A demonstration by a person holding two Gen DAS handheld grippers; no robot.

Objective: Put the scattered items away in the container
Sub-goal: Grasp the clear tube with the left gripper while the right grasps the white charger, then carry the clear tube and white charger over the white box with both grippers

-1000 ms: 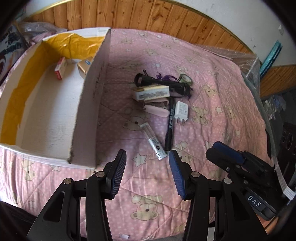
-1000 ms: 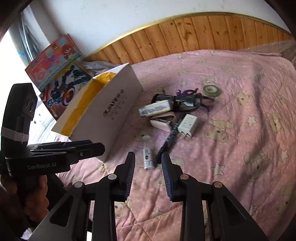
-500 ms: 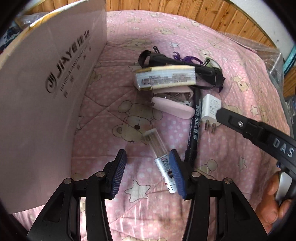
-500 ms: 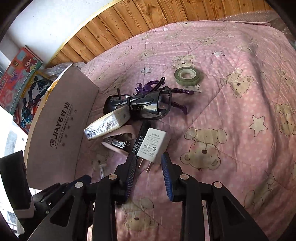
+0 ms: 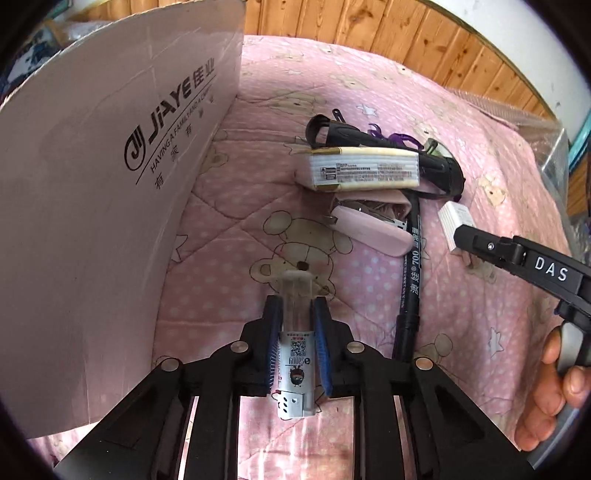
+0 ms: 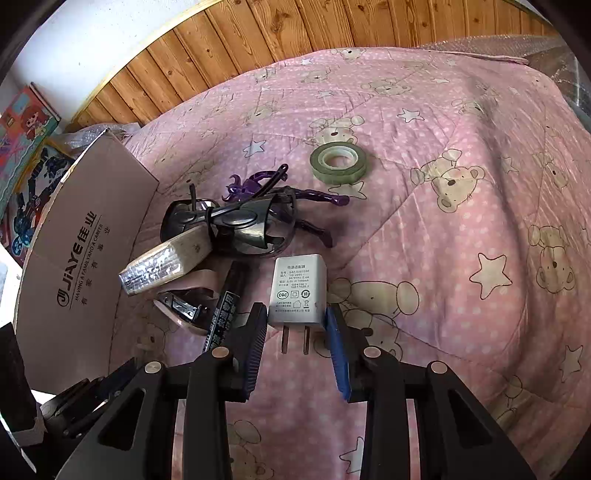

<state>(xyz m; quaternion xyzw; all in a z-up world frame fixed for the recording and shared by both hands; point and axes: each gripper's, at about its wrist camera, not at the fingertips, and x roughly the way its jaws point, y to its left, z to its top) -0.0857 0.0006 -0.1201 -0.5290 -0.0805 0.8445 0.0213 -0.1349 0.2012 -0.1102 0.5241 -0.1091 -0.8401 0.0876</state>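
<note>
While most things still lay in a heap at the middle of the frame, our left gripper [image 5: 295,325] squeezed the little tube [image 5: 295,332] beside the box [image 5: 110,184], and our right gripper [image 6: 297,339] stood open around the white charger [image 6: 298,290].

Under me lies a pink quilt [image 6: 461,110] stitched in squares, printed with teddy bears, stars and white dots, and it fills most of what I see. Behind it runs wood panelling [image 6: 303,33] of upright planks in a warm orange-brown, with a plain white wall [image 6: 85,40] above. Off to my left, colourful cartoon-printed boxes [image 6: 26,147] lean by the wall. Clear bubble wrap [image 6: 509,44] lies along the far edge. Daylight falls softly across it all.
</note>
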